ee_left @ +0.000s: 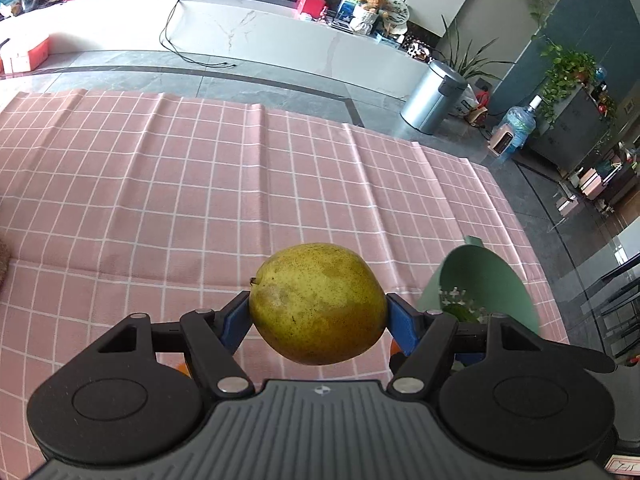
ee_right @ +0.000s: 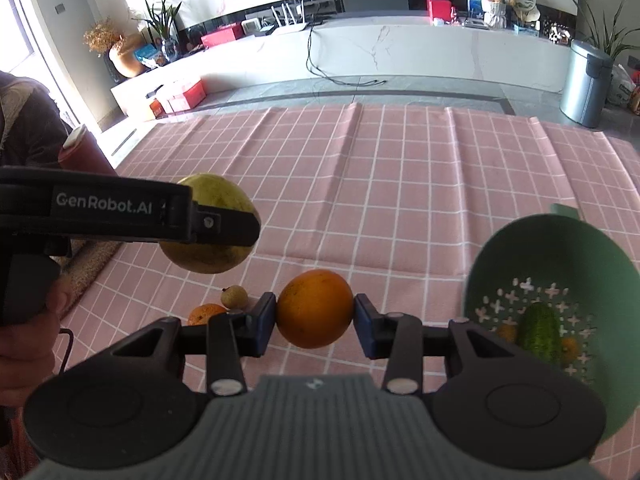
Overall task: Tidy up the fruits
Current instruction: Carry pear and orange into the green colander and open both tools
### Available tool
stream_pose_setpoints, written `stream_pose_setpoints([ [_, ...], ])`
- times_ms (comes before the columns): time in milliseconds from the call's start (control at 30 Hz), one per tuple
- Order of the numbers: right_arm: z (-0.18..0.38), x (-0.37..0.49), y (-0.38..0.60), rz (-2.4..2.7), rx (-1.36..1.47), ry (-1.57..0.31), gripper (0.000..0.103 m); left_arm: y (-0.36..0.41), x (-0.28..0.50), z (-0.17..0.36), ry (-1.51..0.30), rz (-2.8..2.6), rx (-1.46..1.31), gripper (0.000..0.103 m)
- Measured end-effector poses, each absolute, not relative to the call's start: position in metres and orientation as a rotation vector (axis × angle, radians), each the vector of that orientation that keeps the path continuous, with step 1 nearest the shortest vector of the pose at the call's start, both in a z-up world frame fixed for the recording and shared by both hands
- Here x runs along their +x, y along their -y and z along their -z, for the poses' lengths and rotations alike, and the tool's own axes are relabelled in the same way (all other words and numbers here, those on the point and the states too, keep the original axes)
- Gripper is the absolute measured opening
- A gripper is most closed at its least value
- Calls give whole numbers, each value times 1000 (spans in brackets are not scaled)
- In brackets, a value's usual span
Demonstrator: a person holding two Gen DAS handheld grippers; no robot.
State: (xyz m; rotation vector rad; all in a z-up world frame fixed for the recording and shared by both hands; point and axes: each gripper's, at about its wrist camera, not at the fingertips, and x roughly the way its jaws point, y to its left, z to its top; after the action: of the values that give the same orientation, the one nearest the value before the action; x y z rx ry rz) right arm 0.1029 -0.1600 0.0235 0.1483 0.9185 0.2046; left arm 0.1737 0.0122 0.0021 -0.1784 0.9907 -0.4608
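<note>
Above the pink checked cloth, a pear is clamped in the left gripper and an orange in the right gripper, both lifted clear, presumably for the green colander just beside.

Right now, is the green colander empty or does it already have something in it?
Not empty. The green colander holds a cucumber, with small orange fruit beside it on the perforated bottom.

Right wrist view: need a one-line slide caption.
Right gripper holds an orange above the pink checked cloth, left gripper a pear, green colander at right.
</note>
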Motion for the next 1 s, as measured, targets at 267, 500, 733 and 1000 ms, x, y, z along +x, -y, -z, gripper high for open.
stream_pose_setpoints([
  [267,-56,65,229,-131,154,-844,39,42,157,-12,-1011,556,-163,81],
  [500,-61,52,288,-52,120,-842,39,87,159,-8,-1034,632,-109,81],
  [733,-43,62,325,-29,111,-901,39,135,174,9,-1095,669,-2,81],
  [1000,-3,89,338,-30,13,-1022,39,182,191,33,-1150,711,114,81],
])
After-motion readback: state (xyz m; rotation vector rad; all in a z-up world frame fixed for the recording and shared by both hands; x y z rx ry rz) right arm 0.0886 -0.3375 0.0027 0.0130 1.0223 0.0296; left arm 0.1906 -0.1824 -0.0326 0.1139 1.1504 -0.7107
